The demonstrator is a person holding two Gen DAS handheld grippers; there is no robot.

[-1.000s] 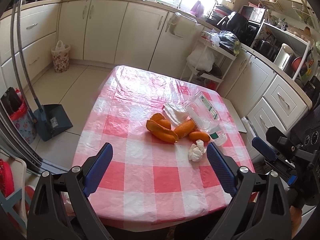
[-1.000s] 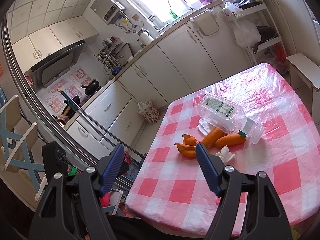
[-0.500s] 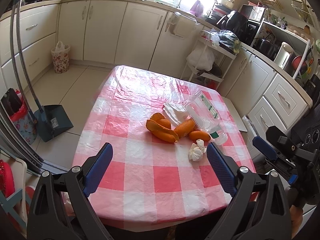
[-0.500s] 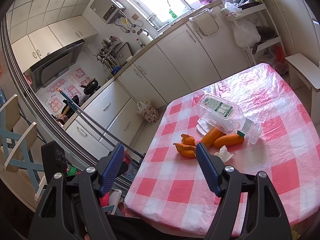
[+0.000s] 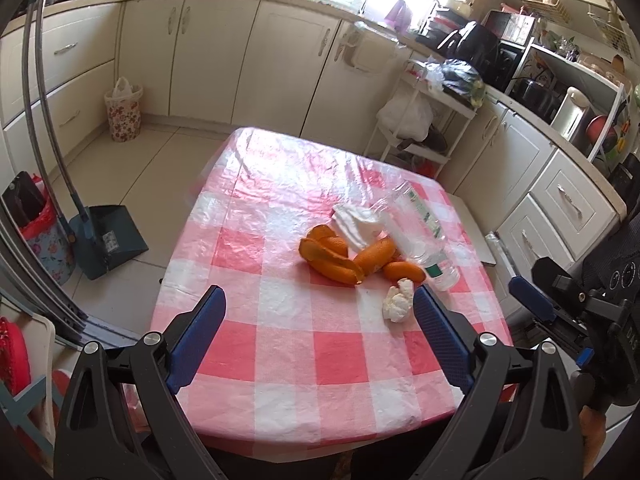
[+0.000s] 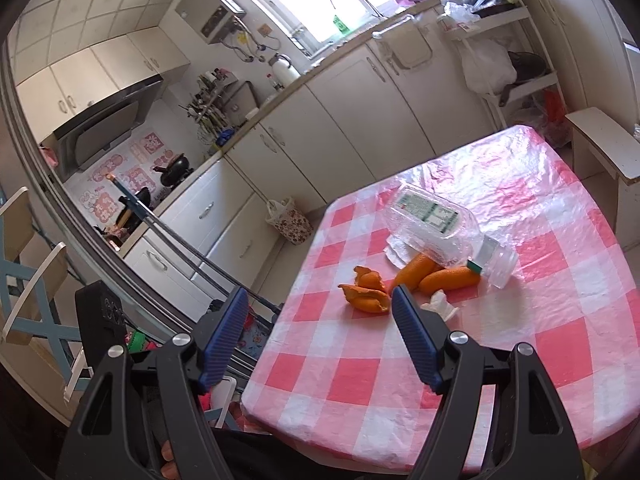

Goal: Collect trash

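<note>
Above the near edge of the table (image 5: 280, 408), both grippers are held wide apart and empty: the left gripper (image 5: 318, 336) is aimed at the checked cloth short of the litter, and the right gripper (image 6: 318, 336) is carried off the table's near-left corner, with nothing between its fingers. Beyond them, near the middle of the cloth, the trash is gathered in one tight cluster: orange peels (image 5: 330, 258), a small crumpled tissue (image 5: 398, 300) just in front of them, a flat tissue (image 5: 356, 222) behind, and a clear plastic bottle (image 5: 420, 236) lying on its side and resting against the peels. Because the pieces touch, a neighbour could be dragged or scattered when one is pinched. The round bottle might be rolled away or squeezed out of the fingers, and the plastic cover could be snagged.
</note>
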